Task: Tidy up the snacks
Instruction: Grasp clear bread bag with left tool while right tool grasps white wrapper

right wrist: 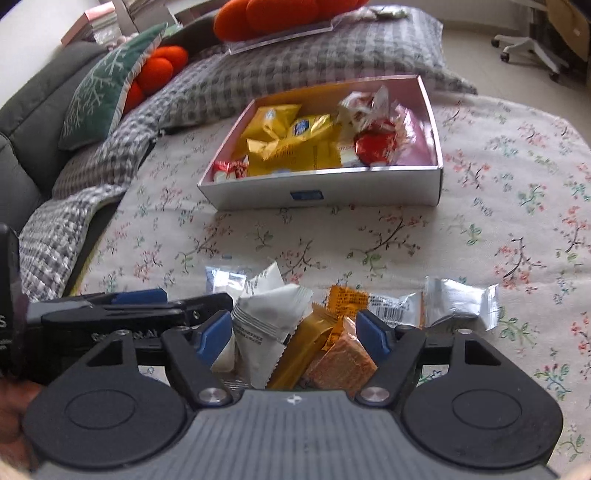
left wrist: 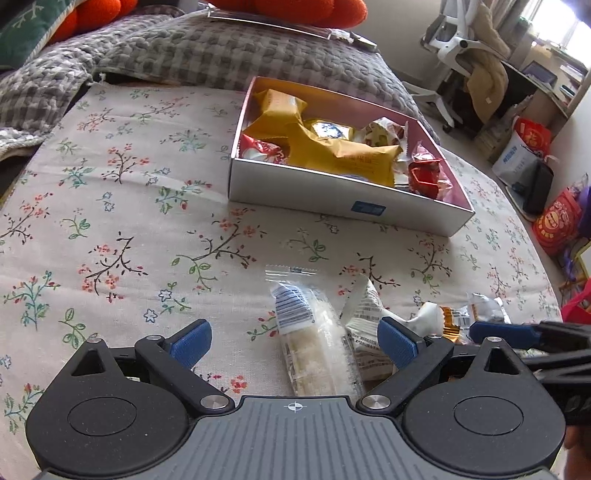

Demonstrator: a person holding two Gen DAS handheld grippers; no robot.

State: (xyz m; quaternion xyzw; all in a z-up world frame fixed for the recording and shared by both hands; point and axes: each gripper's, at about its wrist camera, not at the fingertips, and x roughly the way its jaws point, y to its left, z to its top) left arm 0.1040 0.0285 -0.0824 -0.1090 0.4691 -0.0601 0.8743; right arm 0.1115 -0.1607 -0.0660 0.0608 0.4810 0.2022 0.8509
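A white box [left wrist: 295,188] [right wrist: 369,186] on the floral cloth holds yellow, red and white wrapped snacks. Loose packets lie near me. My left gripper [left wrist: 293,332] stands open, its blue pads wide on either side of a clear-wrapped pale snack bar [left wrist: 314,336] without touching it; a white packet [left wrist: 364,317] lies beside the right pad. My right gripper [right wrist: 293,321] is open around a bunch of packets: a white packet [right wrist: 267,321], a gold one [right wrist: 306,347] and an orange wafer packet [right wrist: 341,360]. Its pads stand close beside them; I see no firm squeeze.
A silver packet [right wrist: 461,302] and an orange-and-clear one [right wrist: 388,302] lie right of the bunch. Grey checked blankets [left wrist: 207,48], a green cushion [right wrist: 99,85] and orange cushions [right wrist: 273,14] lie behind the box. An office chair [left wrist: 454,44] and red bags [left wrist: 554,221] stand on the floor at right.
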